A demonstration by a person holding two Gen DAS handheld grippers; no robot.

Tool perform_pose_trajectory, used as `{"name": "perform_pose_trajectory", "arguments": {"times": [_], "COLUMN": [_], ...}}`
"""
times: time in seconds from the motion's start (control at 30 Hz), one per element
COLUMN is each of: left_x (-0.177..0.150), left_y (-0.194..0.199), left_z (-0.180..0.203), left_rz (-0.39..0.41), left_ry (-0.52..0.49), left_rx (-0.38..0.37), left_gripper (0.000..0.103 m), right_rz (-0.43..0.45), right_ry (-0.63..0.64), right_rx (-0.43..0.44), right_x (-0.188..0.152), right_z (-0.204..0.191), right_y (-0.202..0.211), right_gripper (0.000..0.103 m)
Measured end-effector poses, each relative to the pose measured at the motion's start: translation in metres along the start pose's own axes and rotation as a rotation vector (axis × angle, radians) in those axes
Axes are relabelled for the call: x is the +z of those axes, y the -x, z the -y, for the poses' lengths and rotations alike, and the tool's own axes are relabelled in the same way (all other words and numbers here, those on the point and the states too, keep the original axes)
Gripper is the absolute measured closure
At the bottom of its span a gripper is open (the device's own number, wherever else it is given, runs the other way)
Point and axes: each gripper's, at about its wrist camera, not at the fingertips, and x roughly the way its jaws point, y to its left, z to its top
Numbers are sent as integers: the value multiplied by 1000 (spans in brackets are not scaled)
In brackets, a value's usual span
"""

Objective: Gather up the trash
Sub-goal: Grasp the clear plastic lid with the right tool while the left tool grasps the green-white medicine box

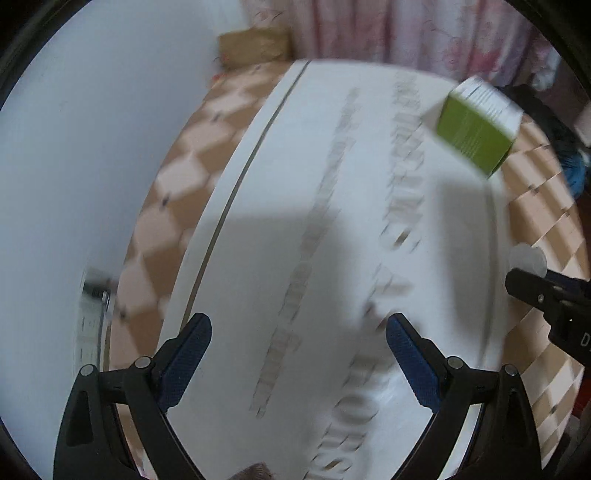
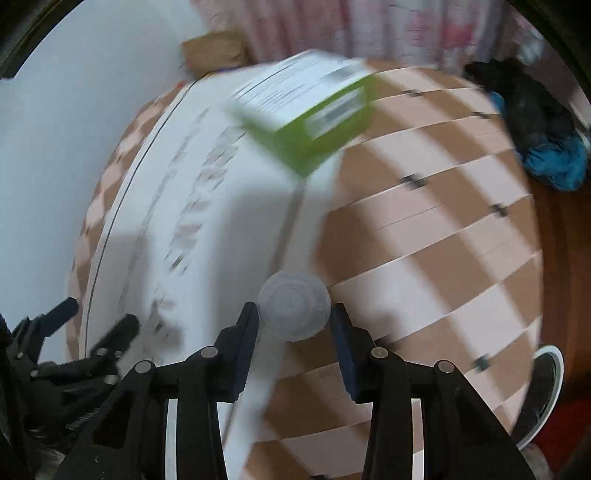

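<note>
A green and white carton (image 1: 476,129) lies at the far right of a white printed sheet (image 1: 314,240); the right wrist view shows the carton (image 2: 310,114) ahead, at the sheet's (image 2: 221,229) right edge. My right gripper (image 2: 294,319) is shut on a clear round plastic cup (image 2: 294,312), whose bottom faces the camera. In the left wrist view that cup (image 1: 526,258) peeks out past the right gripper's black finger at the right edge. My left gripper (image 1: 298,326) hangs open over the sheet with nothing between its blue pads (image 1: 188,354). Both views are motion-blurred.
The sheet lies on a brown and pink checkered surface (image 2: 424,240). A white wall (image 1: 92,147) runs along the left. A brown box (image 1: 255,46) and pink floral curtain (image 1: 406,29) stand at the back. Dark and blue cloth (image 2: 546,147) lies right; a white round rim (image 2: 546,391) is at lower right.
</note>
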Motion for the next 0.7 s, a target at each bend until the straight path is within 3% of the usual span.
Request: {"name": "perform_pose_trajectory", "arguments": {"times": [0.17,0.23,0.37,0.5,0.7], "left_x": [71,98,139,156,161], "left_y": [22,26,15,-10,-31], "left_z": [49,73,111,140,151], "left_rz": [93,111,65,-12,-98], "left_ry": [-225,-315,-437,-478,-433], "left_rx": [-129,-142,-184,-181,-210], "left_gripper": [6,6,6,6,9], "right_rz": [-39,-56,-85,-102,-103], "right_ry": [-136,-171,-209,-206,-197], "right_rx": [-48,-69,-83,-99,-86], "right_x": [38,54,78,94,95], "right_z": [67,90,113,117,120], "right_y": [1,1,-5,-12,-15], "right_gripper": [61,61,61,61,61]}}
